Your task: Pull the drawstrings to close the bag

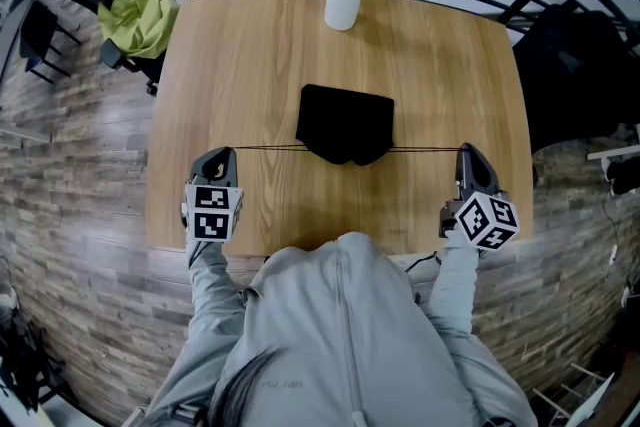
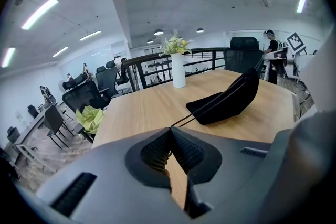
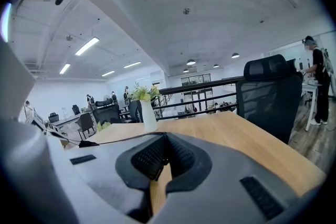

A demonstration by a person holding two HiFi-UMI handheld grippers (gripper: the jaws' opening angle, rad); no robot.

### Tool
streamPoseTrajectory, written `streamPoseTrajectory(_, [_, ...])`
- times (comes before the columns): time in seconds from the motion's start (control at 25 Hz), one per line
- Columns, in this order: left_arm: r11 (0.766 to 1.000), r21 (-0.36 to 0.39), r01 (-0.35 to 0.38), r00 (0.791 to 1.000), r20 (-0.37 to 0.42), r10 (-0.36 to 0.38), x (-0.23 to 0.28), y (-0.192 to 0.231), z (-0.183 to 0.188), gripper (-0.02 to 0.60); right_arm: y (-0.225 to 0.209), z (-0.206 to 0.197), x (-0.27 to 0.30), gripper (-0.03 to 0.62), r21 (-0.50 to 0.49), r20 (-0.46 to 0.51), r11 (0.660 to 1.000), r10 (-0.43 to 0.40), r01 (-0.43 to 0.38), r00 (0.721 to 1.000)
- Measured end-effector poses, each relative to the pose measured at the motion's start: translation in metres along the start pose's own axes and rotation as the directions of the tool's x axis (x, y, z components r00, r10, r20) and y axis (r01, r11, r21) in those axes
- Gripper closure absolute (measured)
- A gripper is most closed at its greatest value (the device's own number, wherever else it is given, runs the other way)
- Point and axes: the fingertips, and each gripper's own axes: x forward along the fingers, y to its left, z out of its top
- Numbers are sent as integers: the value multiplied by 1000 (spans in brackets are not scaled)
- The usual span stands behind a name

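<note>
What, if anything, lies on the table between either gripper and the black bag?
Nothing visible does: only the taut drawstrings run from the left gripper and right gripper to the bag; the vase stands beyond it.

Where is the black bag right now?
In the head view, the black bag lies in the middle of the wooden table, below the white vase, between the left gripper and right gripper.

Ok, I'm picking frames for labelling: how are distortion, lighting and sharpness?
Head view: fisheye bows the table edges; sharp, evenly lit. Left gripper view: black corners, bag in focus. Right gripper view: black corners, bright ceiling lights, vase clear.
</note>
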Motion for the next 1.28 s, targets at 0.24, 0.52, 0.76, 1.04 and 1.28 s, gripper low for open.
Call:
streamPoseTrajectory(0.24, [1000,-20,7,1000,20,-7,0,-2,6,555,3,1,-1,572,-18,0,1000,21,-21,1000])
streamPoseTrajectory(0.52, [1000,-25,18,999,27,-17,-2,-4,8,555,5,1,-5,572,-47,-14,998,29,-29,999])
streamPoseTrajectory(0.76, [999,-24,49,998,50,-47,-4,-12,18,555,18,3,-6,572,-72,-24,995,63,-64,998])
streamPoseTrajectory(1.04, [992,17,126,989,72,-127,-4,-40,35,554,46,-11,-3,572,-91,-57,987,127,-132,990])
streamPoseTrajectory(1.28, [977,54,206,977,36,-208,6,-74,29,554,66,-48,2,572,-122,-154,977,156,-175,976])
